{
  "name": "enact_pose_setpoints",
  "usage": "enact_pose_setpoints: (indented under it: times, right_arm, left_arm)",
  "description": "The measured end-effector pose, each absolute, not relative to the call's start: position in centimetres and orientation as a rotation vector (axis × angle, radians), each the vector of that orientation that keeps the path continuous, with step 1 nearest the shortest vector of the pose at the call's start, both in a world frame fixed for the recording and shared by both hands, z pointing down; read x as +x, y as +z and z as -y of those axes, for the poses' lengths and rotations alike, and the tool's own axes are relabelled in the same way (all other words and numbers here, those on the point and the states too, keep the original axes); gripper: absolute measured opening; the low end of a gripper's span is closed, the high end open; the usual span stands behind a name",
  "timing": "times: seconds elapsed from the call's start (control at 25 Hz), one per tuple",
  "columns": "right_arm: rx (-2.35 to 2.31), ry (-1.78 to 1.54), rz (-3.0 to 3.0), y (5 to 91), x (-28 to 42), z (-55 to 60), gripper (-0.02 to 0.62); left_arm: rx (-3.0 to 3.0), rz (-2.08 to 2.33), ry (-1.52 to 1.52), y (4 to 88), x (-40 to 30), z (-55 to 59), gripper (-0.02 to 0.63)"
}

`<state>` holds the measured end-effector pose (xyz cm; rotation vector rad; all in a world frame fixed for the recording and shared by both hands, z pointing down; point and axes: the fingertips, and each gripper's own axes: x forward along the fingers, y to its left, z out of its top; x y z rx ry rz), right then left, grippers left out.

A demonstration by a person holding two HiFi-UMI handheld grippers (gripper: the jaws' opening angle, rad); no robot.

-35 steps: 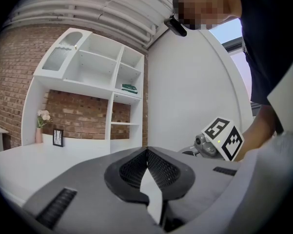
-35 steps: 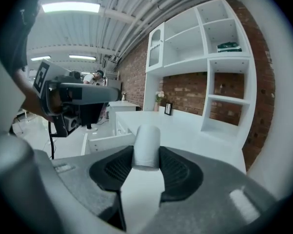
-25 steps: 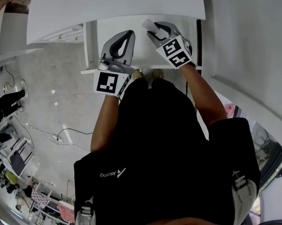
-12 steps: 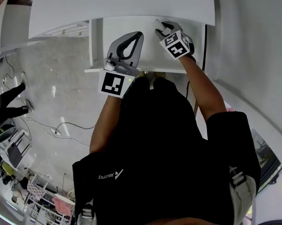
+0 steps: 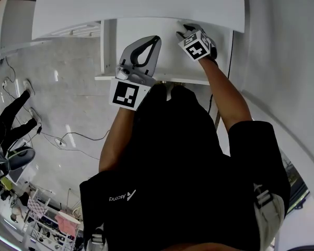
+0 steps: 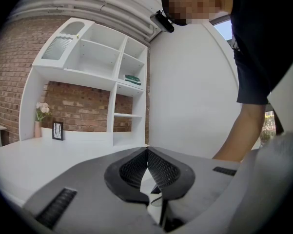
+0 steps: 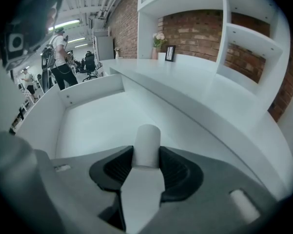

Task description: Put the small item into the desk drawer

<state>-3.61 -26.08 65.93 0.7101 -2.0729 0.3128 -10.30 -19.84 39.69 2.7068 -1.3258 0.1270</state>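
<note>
Cylinder (image 7: 147,139) clamped in right tool (image 7: 146,156) over open drawer (image 7: 95,118), left tool (image 6: 147,151) jaws together and empty; best lower it near the drawer floor, clear of the bench (image 7: 195,87) edge, before releasing.

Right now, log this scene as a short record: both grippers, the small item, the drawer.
left gripper: jaws together, nothing between them
right gripper: jaws closed on the white cylinder
white cylinder: held over the drawer's inside
drawer: pulled open below the desk top
task step: white cylinder not yet released
</note>
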Motion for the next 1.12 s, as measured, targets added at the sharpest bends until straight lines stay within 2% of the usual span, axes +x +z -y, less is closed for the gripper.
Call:
enact_pose_setpoints:
  times: [0.56,1.12]
  right_arm:
    - [0.727,0.356,2.037,67.6,-3.3,26.2,0.189]
    - [0.842,0.356,2.168,62.2,-2.7,24.8,0.187]
  left_arm:
    - [2.692,1.328,0.158,40.2,-11.3,19.3,-0.002]
    - [2.748,1.251,0.142,40.2,-9.6,18.4,-0.002]
